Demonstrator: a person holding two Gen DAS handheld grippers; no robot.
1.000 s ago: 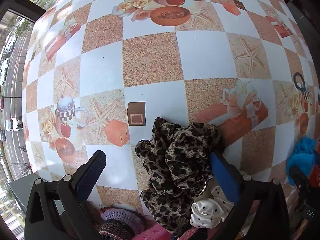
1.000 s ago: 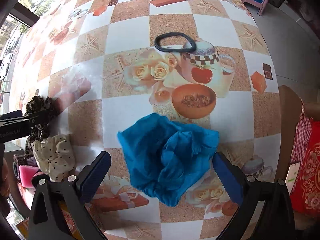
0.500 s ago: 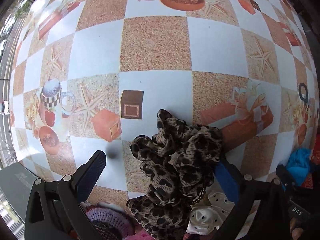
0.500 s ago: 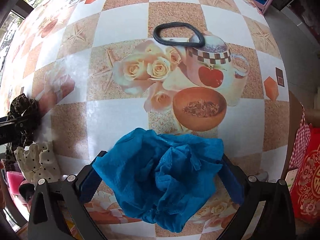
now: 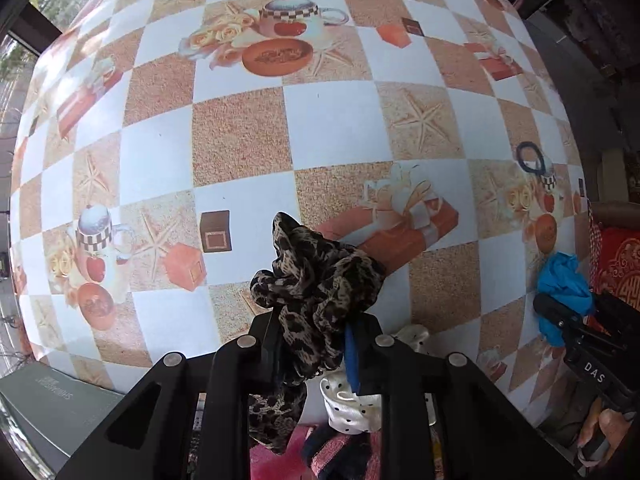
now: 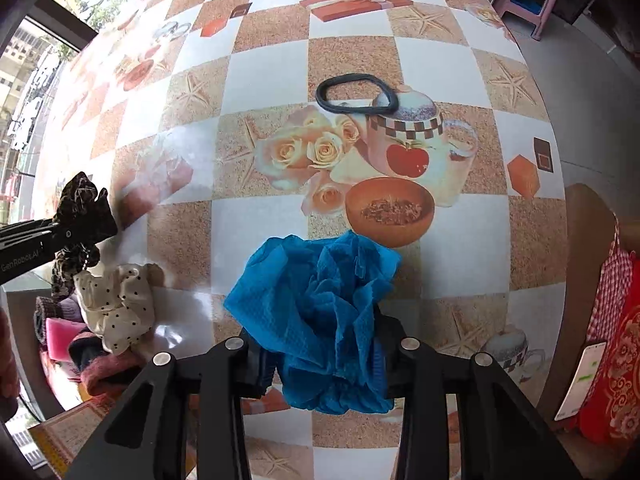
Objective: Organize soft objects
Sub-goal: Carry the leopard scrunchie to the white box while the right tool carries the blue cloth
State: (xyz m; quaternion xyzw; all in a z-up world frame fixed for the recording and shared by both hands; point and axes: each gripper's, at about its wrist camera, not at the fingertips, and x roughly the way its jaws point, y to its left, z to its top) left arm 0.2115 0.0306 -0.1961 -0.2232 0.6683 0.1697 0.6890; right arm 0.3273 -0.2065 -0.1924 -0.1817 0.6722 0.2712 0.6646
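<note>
Left gripper (image 5: pixel 316 344) clamped on leopard scrunchie (image 5: pixel 320 280), jaws just closed — fabric bunched between pads, loose tail hanging below. Right gripper (image 6: pixel 320 344) just closed too, pinching blue cloth (image 6: pixel 316 304) over checkered tablecloth (image 6: pixel 260 68). Both pieces sit at table's near edge, beside polka-dot scrunchie (image 6: pixel 116 304). Step in hand, likely: lift. Raise straight, slowly, so trailing folds don't drag neighbours. Scrunchie's long axis runs along gripper, ruffle pointing away; cloth crumpled — no clear axis.
</note>
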